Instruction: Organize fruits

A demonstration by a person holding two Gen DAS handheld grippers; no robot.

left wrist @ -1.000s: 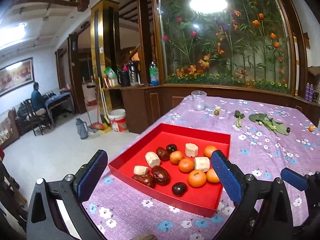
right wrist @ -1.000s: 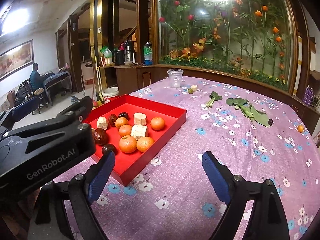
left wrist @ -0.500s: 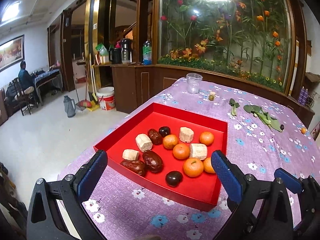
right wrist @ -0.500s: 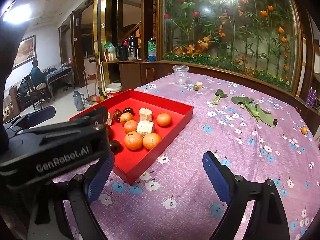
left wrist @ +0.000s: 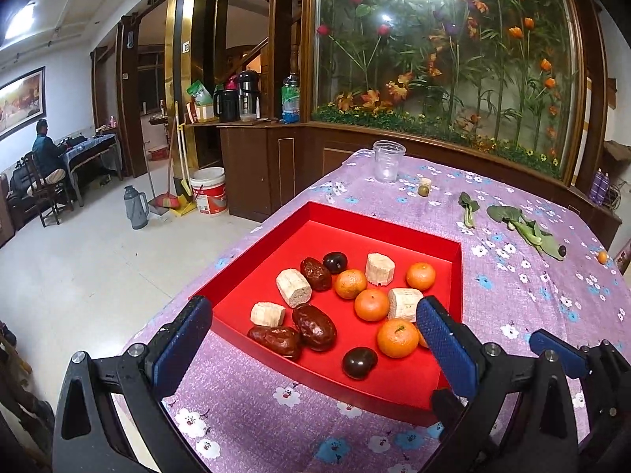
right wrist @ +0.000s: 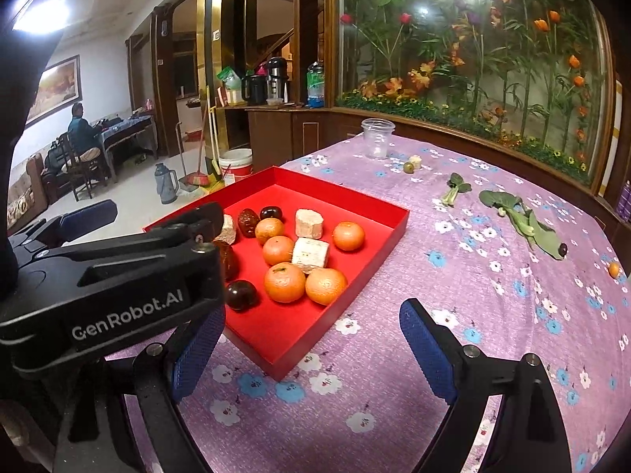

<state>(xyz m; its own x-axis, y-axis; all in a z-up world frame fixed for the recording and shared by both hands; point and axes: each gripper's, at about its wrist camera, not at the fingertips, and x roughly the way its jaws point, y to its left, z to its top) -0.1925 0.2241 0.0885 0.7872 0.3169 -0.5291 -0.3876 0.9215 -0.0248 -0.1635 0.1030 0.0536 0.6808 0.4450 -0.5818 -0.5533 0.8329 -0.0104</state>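
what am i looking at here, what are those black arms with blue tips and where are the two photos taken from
There is no robot: a person holds one two-finger grasping tool in each hand. The black arms are each tool's fingers, and the blue tips are its grip pads. Each photo comes from a wide-angle camera on one tool, looking forward between its fingers.

The left tool frames the shallow red cardboard tray on the purple flowered tablecloth. In the tray lie orange mandarins, wrinkled dark red dates, pale cut chunks and dark round fruits.

The right tool hovers over the cloth beside the tray. The left tool's black body fills the left of its photo.

Both tools are open and empty.
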